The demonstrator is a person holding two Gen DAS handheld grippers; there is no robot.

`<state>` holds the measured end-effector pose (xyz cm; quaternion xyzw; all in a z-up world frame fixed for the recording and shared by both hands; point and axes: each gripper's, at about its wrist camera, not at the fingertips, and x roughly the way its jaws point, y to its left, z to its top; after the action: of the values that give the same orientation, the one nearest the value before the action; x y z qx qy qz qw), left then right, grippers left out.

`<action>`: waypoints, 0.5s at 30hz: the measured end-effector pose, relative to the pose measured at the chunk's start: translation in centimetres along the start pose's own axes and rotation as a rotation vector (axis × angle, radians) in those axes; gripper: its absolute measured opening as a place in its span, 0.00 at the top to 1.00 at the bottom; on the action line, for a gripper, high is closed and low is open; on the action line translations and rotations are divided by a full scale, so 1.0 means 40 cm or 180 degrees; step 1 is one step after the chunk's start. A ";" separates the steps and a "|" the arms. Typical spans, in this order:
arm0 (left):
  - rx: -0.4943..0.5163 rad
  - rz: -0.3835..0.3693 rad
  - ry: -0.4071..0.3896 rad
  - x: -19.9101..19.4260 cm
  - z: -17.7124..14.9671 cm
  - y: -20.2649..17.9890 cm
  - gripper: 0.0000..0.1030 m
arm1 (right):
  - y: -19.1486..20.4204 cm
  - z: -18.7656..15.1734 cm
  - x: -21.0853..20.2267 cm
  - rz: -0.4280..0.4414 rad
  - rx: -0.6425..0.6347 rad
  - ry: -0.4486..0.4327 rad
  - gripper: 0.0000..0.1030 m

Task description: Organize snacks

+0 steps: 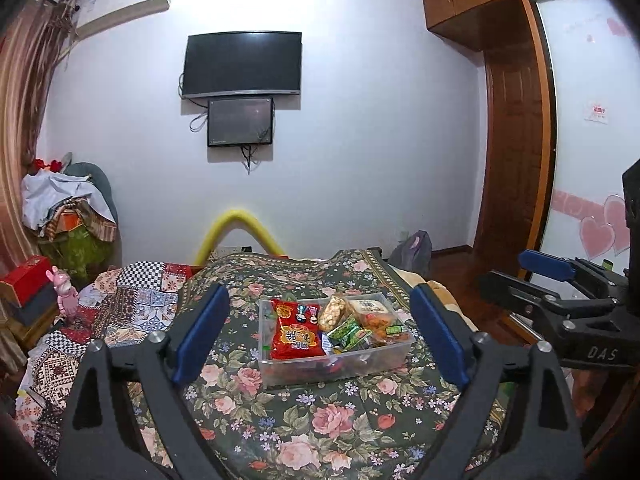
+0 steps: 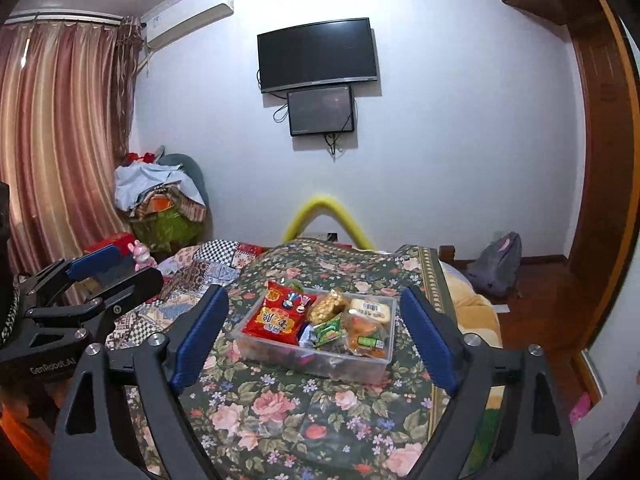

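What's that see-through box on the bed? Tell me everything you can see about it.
The box is a shallow, rectangular tub that looks like clear plastic, open on top with no lid in view. It sits flat on the flowered bedspread, filled with snacks: a big red packet at its left, small green packets in the middle, and pale and orange packs at its right. Neither gripper touches it.

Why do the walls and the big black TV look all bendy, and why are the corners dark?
Left wrist view: the fisheye lens bows the black wall-mounted TV and the brown wooden wardrobe, and its round edge blacks out the corners. Right wrist view: same bending on the striped pink curtain; the clear plastic snack box in the middle stays sharp and evenly lit.
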<state>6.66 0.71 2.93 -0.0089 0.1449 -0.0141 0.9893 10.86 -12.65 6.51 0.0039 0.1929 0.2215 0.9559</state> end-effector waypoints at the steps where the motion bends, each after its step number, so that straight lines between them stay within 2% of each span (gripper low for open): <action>1: -0.0018 0.0002 -0.0013 -0.005 -0.004 0.002 0.06 | 0.000 -0.003 0.000 -0.0007 0.0002 -0.0005 0.11; 5: -0.0065 -0.0027 0.0006 -0.020 -0.011 0.009 0.06 | 0.007 -0.013 -0.013 -0.0056 -0.0012 -0.0059 0.03; 15: -0.0084 -0.0016 0.0011 -0.033 -0.021 0.010 0.06 | 0.019 -0.034 -0.041 -0.0053 -0.0030 -0.0073 0.02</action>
<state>5.17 1.13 2.48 -0.0223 0.1468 -0.0147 0.9888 8.67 -12.76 5.91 0.0003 0.1809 0.2144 0.9598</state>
